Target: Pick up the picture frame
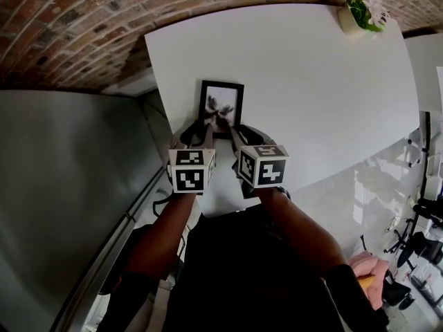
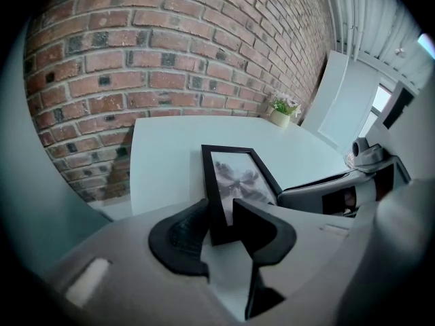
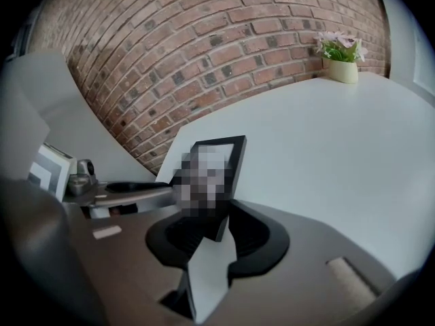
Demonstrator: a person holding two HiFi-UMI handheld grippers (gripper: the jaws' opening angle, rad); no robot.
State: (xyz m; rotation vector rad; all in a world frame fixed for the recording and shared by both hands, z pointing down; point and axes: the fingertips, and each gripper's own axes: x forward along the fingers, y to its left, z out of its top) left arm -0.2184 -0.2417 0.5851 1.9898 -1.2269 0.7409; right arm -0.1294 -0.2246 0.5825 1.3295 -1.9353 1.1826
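Left gripper [image 2: 219, 214]: jaws are straddling the picture frame [image 2: 238, 180] at its lower corner, apart.
Right gripper [image 3: 212, 226]: jaws are straddling its other corner, apart.

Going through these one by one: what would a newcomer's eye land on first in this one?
First, the black picture frame, alone on the near part of the white table. The left gripper and right gripper each have their jaws apart around one of its near corners. After that, the small pot of flowers at the table's far right corner, against the brick wall.
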